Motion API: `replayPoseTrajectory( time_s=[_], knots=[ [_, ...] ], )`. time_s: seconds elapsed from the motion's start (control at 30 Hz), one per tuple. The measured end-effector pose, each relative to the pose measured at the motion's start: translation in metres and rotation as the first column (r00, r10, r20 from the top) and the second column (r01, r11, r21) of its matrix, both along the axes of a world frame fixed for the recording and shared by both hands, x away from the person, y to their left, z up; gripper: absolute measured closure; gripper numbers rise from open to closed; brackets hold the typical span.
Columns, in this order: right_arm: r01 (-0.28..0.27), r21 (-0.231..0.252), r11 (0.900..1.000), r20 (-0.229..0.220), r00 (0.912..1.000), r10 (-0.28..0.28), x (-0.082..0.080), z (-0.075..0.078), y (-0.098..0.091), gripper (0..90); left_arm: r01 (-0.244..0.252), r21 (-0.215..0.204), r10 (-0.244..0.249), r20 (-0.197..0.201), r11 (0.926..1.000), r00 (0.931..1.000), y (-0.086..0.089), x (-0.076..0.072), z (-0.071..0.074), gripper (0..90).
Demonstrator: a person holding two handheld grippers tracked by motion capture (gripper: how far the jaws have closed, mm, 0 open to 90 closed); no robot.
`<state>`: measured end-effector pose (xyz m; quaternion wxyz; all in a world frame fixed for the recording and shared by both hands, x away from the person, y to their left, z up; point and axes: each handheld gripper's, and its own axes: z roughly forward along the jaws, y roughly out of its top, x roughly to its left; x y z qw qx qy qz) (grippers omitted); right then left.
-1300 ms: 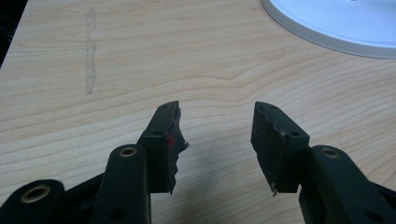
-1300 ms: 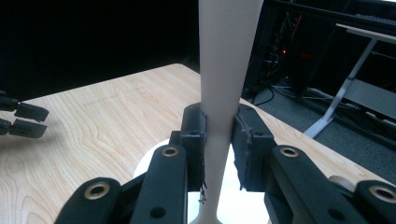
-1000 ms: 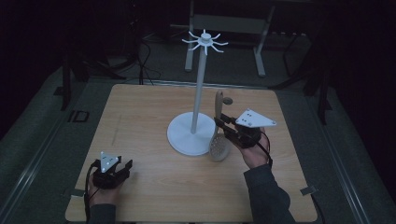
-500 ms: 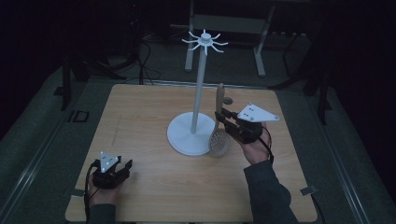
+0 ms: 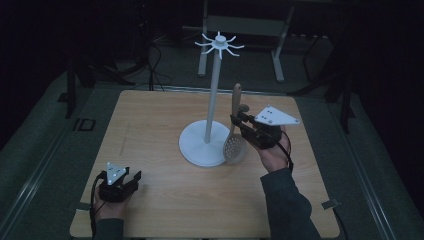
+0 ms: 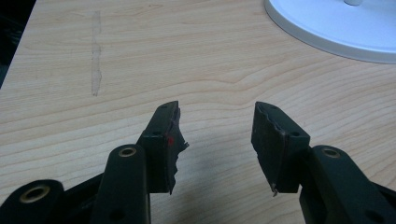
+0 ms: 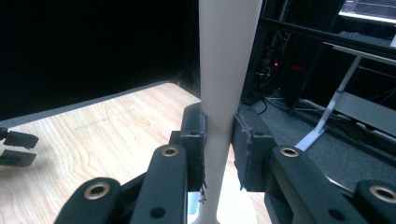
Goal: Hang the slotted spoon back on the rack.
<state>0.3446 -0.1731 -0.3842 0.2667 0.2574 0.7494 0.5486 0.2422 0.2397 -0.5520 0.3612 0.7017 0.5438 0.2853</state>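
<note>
— Nearest to us, by the table's (image 5: 165, 210) near left corner, we rest our left gripper (image 6: 217, 140) on the wood with its jaws standing apart and nothing between them. The white base (image 6: 336, 28) of the stand shows just beyond it, well apart from the jaws.

— And the thing we actually care about?

— That is the wooden slotted spoon (image 5: 234, 135). Our right gripper (image 5: 239, 125) has its jaws clamped on the handle (image 7: 222, 93), about midway along it, toward the table's right edge. The spoon stands nearly upright, bowl down. The perforated bowl (image 5: 234, 148) sits at the rim of the white hanging stand (image 5: 214, 95), but we cannot tell whether it touches the table or the base.

— How do we expect it to handle?

— We judge it light and stiff, being wood, so it should not bend in the grip. The smooth handle tapers, though, so it could slip or swing around the pads (image 7: 194, 154) if we tilt it.

— Is mid-handle the right hold?

— Probably. It leaves the top end of the handle free, above the jaws, and the stand's ring of hooks (image 5: 219, 44) sits higher and farther back, toward the far edge.
</note>
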Motion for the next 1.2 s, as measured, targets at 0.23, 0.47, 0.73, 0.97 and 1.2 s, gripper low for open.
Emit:
replayPoseTrajectory(
  time_s=[0.23, 0.47, 0.73, 0.97, 1.2],
  knots=[
    [-0.003, 0.009, 1.0, 0.001, 1.0, 0.003, 0.002, 0.007, -0.001, 75.0, 0.0, -0.003, 0.0, 0.0, 1.0, 1.0, 0.0, 0.0, 0.0, 52.2],
    [0.003, 0.014, 0.9999, 0.002, 1.0, -0.003, 0.003, 0.011, -0.001, 75.1, -0.001, -0.005, 0.001, 0.001, 1.0, 1.0, 0.0, 0.0, 0.0, 52.1],
    [0.0, 0.036, 0.9994, -0.003, 1.0, 0.0, 0.005, 0.019, -0.002, 75.0, 0.001, -0.003, -0.001, -0.002, 1.0, 1.0, -0.001, 0.0, 0.0, 51.9],
    [0.002, 0.067, 0.9977, -0.007, 1.0, -0.002, 0.006, 0.026, -0.003, 75.0, 0.002, -0.001, -0.002, -0.003, 1.0, 1.0, -0.001, 0.0, -0.001, 51.9],
    [0.008, 0.074, 0.9972, -0.005, 1.0, -0.008, 0.006, 0.034, -0.002, 75.0, 0.003, 0.001, -0.003, -0.005, 1.0, 1.0, -0.001, 0.001, -0.001, 51.8]
  ],
)
